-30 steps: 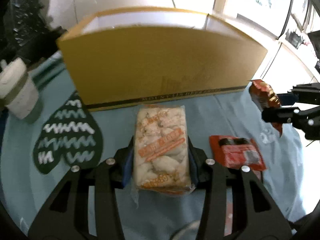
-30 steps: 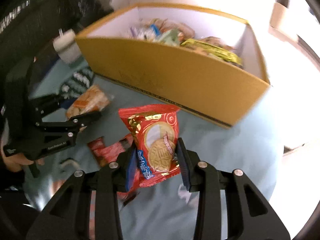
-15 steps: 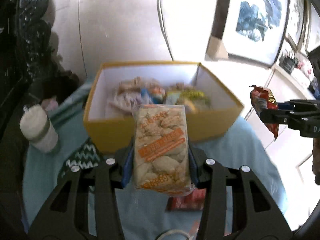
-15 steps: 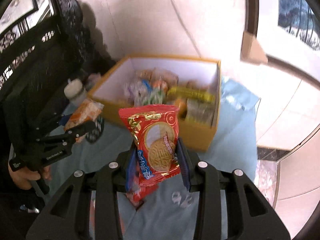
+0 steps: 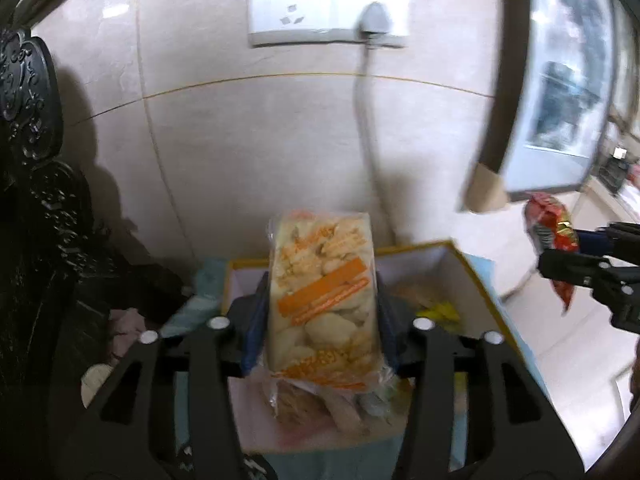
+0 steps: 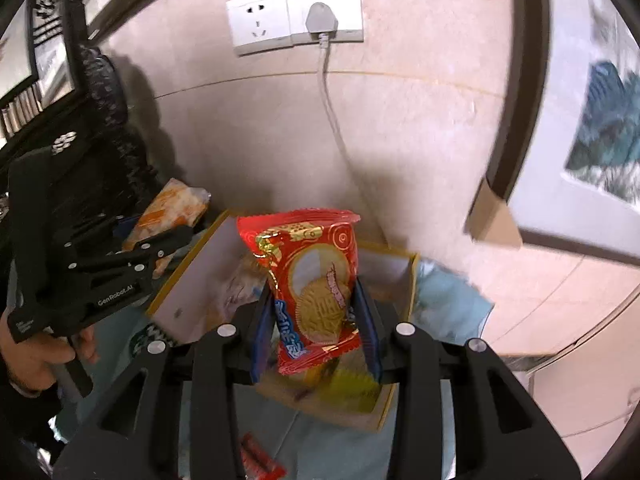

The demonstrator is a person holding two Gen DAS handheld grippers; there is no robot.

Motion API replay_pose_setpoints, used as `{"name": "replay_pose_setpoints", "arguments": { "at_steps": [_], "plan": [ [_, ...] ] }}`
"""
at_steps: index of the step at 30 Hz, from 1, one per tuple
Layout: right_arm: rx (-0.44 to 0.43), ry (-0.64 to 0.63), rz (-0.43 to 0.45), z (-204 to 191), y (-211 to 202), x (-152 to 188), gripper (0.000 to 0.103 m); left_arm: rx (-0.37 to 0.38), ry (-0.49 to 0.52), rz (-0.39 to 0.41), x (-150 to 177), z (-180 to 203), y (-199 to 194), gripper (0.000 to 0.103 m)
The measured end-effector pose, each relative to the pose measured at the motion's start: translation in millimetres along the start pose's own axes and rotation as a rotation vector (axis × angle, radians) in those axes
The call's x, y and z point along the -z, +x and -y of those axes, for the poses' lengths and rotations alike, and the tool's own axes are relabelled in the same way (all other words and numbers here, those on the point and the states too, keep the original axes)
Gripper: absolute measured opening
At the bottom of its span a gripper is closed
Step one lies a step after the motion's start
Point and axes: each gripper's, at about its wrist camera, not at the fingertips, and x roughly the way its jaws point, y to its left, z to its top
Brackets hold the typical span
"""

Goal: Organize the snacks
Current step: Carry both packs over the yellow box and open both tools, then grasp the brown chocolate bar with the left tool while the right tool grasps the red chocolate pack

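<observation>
My left gripper point(image 5: 322, 296) holds a clear pack of pale rice crackers point(image 5: 324, 300) with orange bands, upright over the open yellow box point(image 5: 472, 272). Its jaws are opening, but the pads still touch the pack's sides. My right gripper point(image 6: 314, 308) grips a red biscuit packet point(image 6: 316, 280) above the same box point(image 6: 200, 272); its jaws are opening too, with the packet between them. Several snacks lie inside the box. Each gripper shows in the other's view: the right gripper point(image 5: 580, 268) at the right edge, the left gripper point(image 6: 160, 240) at the left.
A wall with a white socket point(image 5: 328, 12) and a plugged grey cable point(image 5: 368, 160) stands close behind the box. Dark carved furniture point(image 5: 36, 200) fills the left. A framed picture point(image 6: 600, 128) leans at the right. A red packet point(image 6: 260, 460) lies on the blue cloth point(image 6: 444, 300).
Both grippers rose with their packets from the table in front of the box to above its open top. The wall and socket came into view.
</observation>
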Motion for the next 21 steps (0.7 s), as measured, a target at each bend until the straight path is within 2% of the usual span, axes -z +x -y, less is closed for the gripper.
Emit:
{"name": "replay_pose_setpoints", "arguments": {
  "at_steps": [1,2,3,4,8,13,15,18,21],
  "plan": [
    [0.01,-0.009,-0.018,1.0,12.7,-5.3,0.068,-0.041,-0.025,-0.031,0.0,-4.6,13.9,0.101],
    [0.042,-0.013,-0.041,2.3,25.1,-7.5,0.073,-0.067,-0.037,-0.049,1.6,-7.5,20.9,0.101],
    [0.082,-0.014,-0.059,4.2,33.4,-6.2,0.075,-0.082,-0.041,-0.076,5.6,-10.5,27.7,0.101],
    [0.102,-0.015,-0.08,6.5,40.6,-2.0,0.075,-0.081,-0.048,-0.102,11.7,-13.6,32.7,0.101],
    [0.042,-0.03,-0.11,5.1,47.1,29.3,0.075,-0.08,-0.054,-0.156,50.7,-24.9,33.3,0.101],
    [-0.151,-0.094,-0.155,-21.0,34.9,87.9,0.075,-0.065,-0.112,-0.193,106.8,-25.5,9.8,0.101],
    [-0.221,-0.154,-0.201,-35.8,30.0,120.6,0.075,-0.036,-0.133,-0.226,139.1,-18.9,-2.9,0.101],
    [-0.244,-0.268,-0.299,-55.3,33.9,164.8,0.075,0.0,-0.108,-0.273,186.5,-1.0,-19.5,0.101],
    [-0.235,-0.327,-0.38,-65.8,45.7,199.3,0.073,0.0,-0.038,-0.33,229.2,18.2,-25.8,0.101]
  ]
}}
